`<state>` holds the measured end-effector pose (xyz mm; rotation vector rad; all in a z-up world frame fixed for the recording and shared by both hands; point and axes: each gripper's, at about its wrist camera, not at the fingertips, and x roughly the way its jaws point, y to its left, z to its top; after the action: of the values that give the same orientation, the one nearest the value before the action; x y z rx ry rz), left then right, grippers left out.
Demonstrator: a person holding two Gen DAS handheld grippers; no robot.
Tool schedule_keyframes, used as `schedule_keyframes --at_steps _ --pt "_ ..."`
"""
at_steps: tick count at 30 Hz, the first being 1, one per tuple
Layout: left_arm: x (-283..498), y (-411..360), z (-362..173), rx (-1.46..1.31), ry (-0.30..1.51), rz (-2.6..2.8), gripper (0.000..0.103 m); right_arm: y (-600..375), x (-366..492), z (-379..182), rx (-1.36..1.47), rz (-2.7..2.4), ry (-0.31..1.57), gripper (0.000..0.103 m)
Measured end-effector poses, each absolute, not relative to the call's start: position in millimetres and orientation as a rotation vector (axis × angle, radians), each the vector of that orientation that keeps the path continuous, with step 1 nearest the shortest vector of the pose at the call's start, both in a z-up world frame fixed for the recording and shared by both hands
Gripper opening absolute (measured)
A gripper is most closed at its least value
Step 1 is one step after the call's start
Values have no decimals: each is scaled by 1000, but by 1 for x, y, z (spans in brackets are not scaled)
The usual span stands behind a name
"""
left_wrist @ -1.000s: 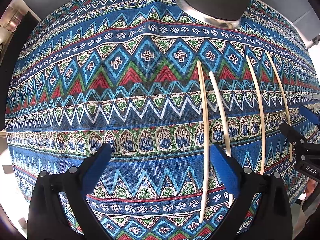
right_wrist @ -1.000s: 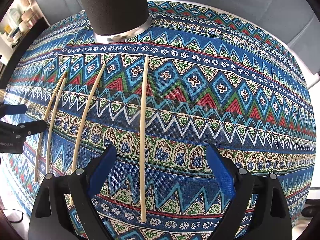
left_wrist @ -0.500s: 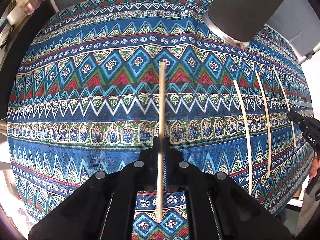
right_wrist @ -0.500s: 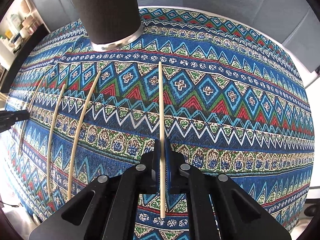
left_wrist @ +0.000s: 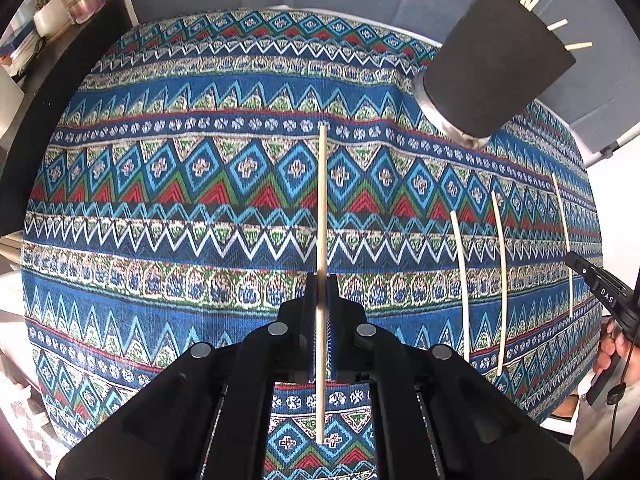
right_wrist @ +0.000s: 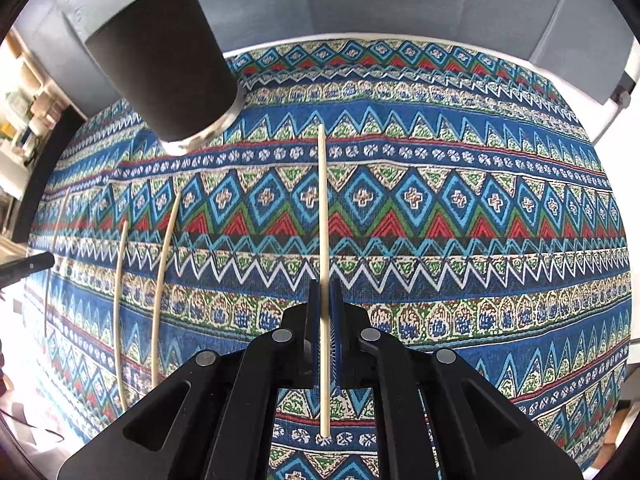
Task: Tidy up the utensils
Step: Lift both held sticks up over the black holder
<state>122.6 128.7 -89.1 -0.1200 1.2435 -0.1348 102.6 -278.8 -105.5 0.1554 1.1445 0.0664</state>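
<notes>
So the whole surface is covered by a patterned tablecloth, blue with red and green zigzags and diamonds. At the far side stands a black cup on a shiny metal base, with pale chopstick tips poking out of its top.

The left gripper has its jaws pressed together, pinching a pale wooden chopstick near its lower third. Long axis runs straight away from the camera, in line with the fingers, far tip out over the cloth, short end sticking back below the pads.

Same deal with the right gripper: clamped on its own chopstick, pointing dead ahead, far tip near the cup.

Three loose chopsticks lie on the cloth between the two grippers, roughly parallel, a little apart from each other.
</notes>
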Motion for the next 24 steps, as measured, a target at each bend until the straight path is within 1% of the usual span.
schedule_keyframes --at_steps 9,12,17,24 --pt "147 136 -37 -152 1144 -149 5 -289 111 -43 264 81 968 5" --pt "164 101 -25 -148 1094 -133 5 -276 126 -28 266 102 920 5" --pt "175 93 13 -114 997 -148 5 -264 138 2 247 141 853 5" --pt "191 82 50 -75 927 -154 5 -249 153 38 276 177 741 5"
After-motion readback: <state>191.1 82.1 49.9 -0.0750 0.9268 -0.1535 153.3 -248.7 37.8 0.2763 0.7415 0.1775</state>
